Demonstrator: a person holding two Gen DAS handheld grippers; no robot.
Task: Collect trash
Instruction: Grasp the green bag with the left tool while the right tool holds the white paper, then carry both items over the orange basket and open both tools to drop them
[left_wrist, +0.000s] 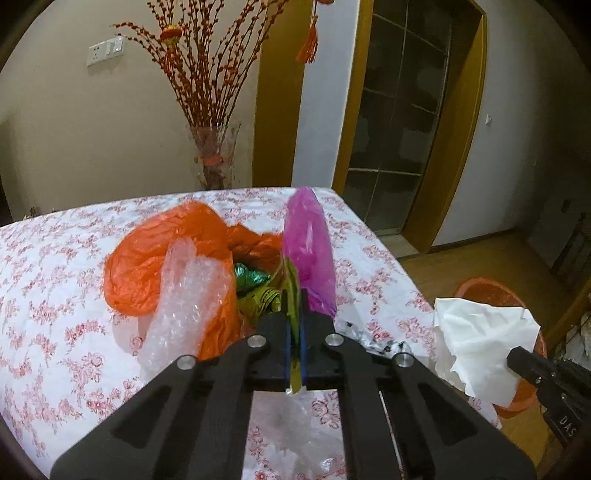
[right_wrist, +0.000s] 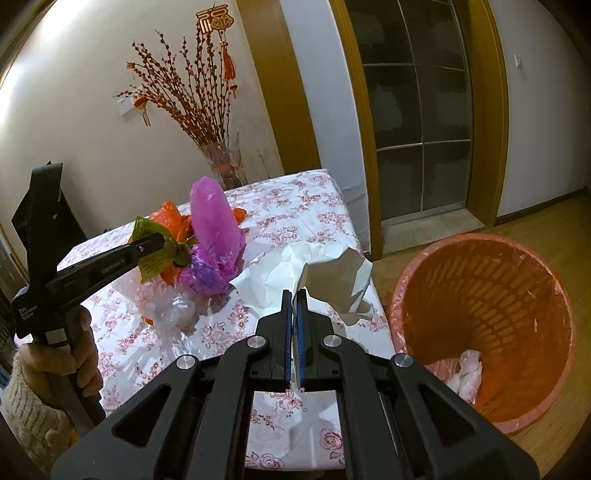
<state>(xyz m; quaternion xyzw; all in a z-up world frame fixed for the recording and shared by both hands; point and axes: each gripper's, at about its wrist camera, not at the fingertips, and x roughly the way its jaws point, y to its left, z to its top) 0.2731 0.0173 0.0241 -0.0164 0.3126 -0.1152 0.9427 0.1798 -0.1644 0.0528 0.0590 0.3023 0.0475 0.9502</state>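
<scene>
While your worktop (left_wrist: 55, 266) wears a white cloth with a pink floral print, the room behind it has cream walls, a wood-framed glass door (right_wrist: 417, 110) and a clear vase of red-budded branches (left_wrist: 212, 158) in the corner. Wood floor to the right, with a round orange plastic waste basket (right_wrist: 491, 314) standing just beside the worktop edge; a pale crumpled scrap lies at its bottom.

Trash pile sits mid-worktop: crumpled orange plastic bag (left_wrist: 147, 262), clear bubble wrap (left_wrist: 184, 306) leaning on it, green foil piece (left_wrist: 251, 277), and a magenta plastic bag (left_wrist: 308, 251) standing upright, long axis vertical.

Your left gripper (left_wrist: 293, 317) has its fingers clenched on a yellow-green plastic wrapper (right_wrist: 155, 254) at the near edge of the pile; the wrapper strip runs along the fingers.

Your right gripper (right_wrist: 294, 317) is clamped on a crumpled white paper tissue (right_wrist: 295, 273), held over the worktop's right edge near the basket, sheet fanning out past the fingertips.
</scene>
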